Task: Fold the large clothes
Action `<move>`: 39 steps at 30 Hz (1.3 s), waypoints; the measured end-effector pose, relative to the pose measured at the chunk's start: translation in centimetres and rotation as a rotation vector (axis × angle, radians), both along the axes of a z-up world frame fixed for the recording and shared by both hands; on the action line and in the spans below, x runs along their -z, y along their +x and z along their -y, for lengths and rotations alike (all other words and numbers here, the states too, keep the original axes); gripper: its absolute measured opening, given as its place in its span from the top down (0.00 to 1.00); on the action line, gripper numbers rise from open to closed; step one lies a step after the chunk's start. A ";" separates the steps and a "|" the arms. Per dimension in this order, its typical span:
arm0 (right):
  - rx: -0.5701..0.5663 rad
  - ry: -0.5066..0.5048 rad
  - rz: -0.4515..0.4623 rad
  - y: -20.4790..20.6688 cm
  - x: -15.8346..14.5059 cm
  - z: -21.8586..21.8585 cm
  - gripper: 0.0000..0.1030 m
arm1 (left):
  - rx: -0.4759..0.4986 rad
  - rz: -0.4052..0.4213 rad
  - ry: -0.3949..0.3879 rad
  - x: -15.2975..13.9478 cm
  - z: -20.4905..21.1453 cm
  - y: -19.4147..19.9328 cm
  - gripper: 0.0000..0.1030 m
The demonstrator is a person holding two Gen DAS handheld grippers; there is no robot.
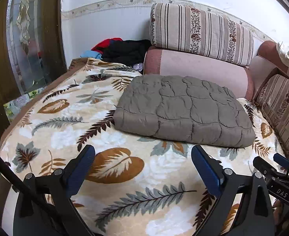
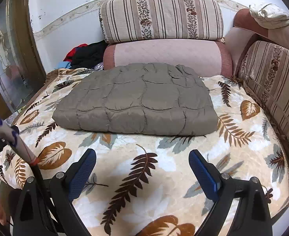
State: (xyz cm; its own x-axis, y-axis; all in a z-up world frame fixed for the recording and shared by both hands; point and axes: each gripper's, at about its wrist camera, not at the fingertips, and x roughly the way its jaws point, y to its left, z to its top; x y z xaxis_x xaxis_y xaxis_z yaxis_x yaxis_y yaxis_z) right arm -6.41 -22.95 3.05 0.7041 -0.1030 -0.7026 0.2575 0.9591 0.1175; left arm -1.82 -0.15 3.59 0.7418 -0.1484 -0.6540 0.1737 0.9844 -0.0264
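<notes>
A grey-brown quilted garment lies folded into a thick rectangle on the leaf-patterned blanket; it also shows in the right wrist view. My left gripper is open and empty, held above the blanket in front of the folded piece. My right gripper is open and empty too, also short of the fold's near edge. The right gripper's body shows at the right edge of the left wrist view.
A pink bolster and a striped floral cushion stand behind the fold. Another striped cushion lines the right side. A heap of black, red and blue clothes lies at the back left. A glass door stands at left.
</notes>
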 end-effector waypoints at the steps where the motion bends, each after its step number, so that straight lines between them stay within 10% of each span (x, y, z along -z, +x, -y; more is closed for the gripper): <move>1: 0.001 0.000 -0.001 0.0 0.0 0.0 0.06 | 0.000 0.003 0.003 -0.1 0.1 0.0 0.05; 39: 0.005 -0.030 -0.057 0.6 2.1 -0.1 0.05 | 0.014 -0.030 0.064 1.9 0.9 0.3 0.05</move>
